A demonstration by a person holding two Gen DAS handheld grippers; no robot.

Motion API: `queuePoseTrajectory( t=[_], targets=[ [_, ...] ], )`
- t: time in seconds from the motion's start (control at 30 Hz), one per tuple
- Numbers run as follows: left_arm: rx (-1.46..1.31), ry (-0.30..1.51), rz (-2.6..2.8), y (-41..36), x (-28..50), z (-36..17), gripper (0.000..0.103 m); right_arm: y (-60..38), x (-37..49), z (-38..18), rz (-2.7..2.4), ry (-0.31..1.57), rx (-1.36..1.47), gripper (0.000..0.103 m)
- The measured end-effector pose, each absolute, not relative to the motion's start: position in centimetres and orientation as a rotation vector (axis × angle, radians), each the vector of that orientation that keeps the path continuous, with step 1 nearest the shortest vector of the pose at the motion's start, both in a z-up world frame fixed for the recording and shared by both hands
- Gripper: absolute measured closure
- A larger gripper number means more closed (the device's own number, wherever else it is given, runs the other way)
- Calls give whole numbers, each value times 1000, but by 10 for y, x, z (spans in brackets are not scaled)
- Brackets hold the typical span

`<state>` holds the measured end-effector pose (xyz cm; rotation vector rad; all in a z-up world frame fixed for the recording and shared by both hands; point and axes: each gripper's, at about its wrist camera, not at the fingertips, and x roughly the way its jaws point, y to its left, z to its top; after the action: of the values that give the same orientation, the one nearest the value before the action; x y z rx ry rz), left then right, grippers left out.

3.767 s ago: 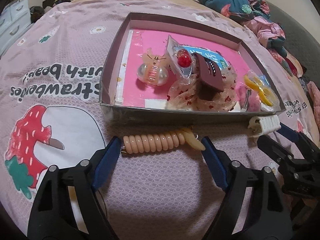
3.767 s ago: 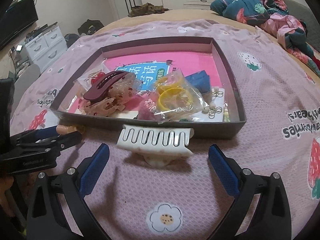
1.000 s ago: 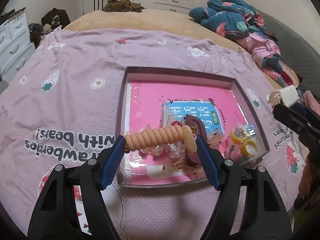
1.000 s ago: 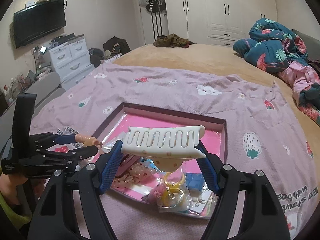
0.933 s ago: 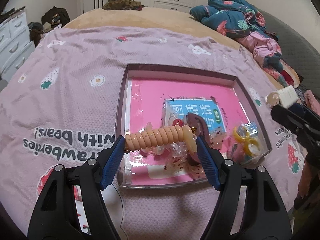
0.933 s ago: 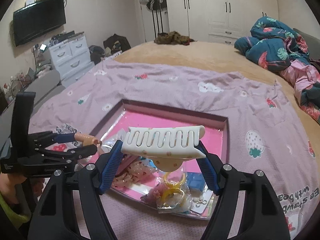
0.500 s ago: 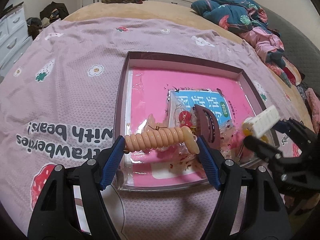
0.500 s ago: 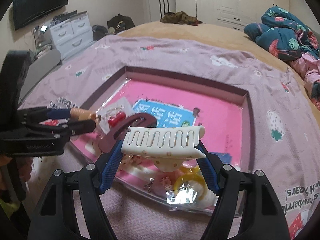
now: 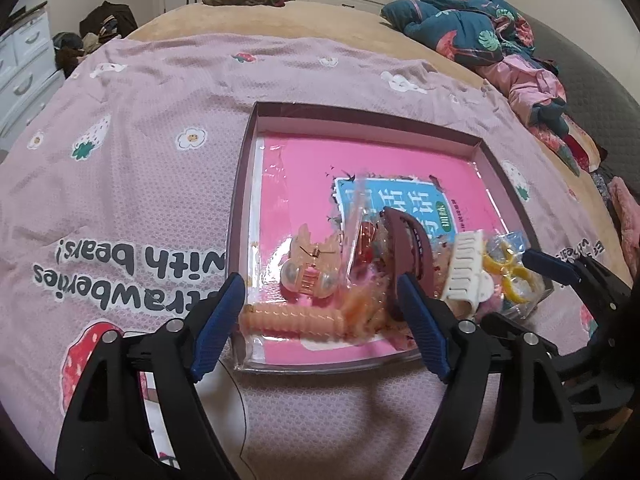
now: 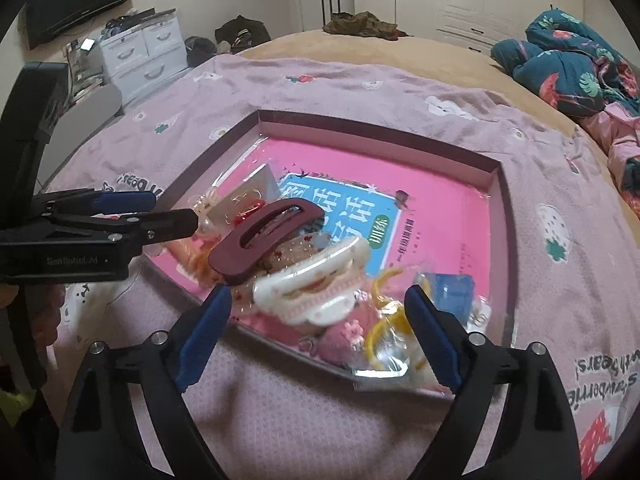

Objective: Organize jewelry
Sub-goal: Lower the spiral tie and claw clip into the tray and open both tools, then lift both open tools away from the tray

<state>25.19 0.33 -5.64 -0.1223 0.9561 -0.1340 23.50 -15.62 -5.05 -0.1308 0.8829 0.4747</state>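
Note:
A shallow dark-walled box (image 9: 360, 114) (image 10: 380, 124) with a pink booklet inside lies on the bedspread. My left gripper (image 9: 320, 310) hovers at its front-left corner with its jaws opening. The peach spiral hair tie (image 9: 292, 318) (image 10: 188, 252) lies blurred in the box between the pads, touching neither. My right gripper (image 10: 318, 336) (image 9: 560, 276) is over the front-right part, its jaws also opening. The white claw clip (image 10: 312, 284) (image 9: 464, 268) lies loose in the box, free of its pads. It rests beside a maroon clip (image 10: 268, 236) (image 9: 408, 248).
The box also holds a clear peach claw clip (image 9: 308, 272), yellow rings in a plastic bag (image 10: 384, 320) and a blue packet (image 10: 452, 288). Bundled blankets (image 9: 472, 32) lie at the back right of the bed. White drawers (image 10: 140, 52) stand beyond the bed's left side.
Both grippers came down over the box and widened. The hair tie left the left pads and the white clip left the right pads; both now lie in the box.

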Motion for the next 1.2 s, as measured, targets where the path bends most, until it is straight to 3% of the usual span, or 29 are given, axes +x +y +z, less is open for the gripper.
queuePoseTrajectory(
  t=[0.2,0.5,1.2],
  targets=[
    [-126,921,-138,1,239,-39,23,-182,215,-31,414,837,-78,7],
    [-132,844,-139,-4,206,-5,9,-221,178,5,334,756,11,5],
    [-128,724,-149,-9,117,40,9,-233,104,52,306,640,40,4]
  ],
)
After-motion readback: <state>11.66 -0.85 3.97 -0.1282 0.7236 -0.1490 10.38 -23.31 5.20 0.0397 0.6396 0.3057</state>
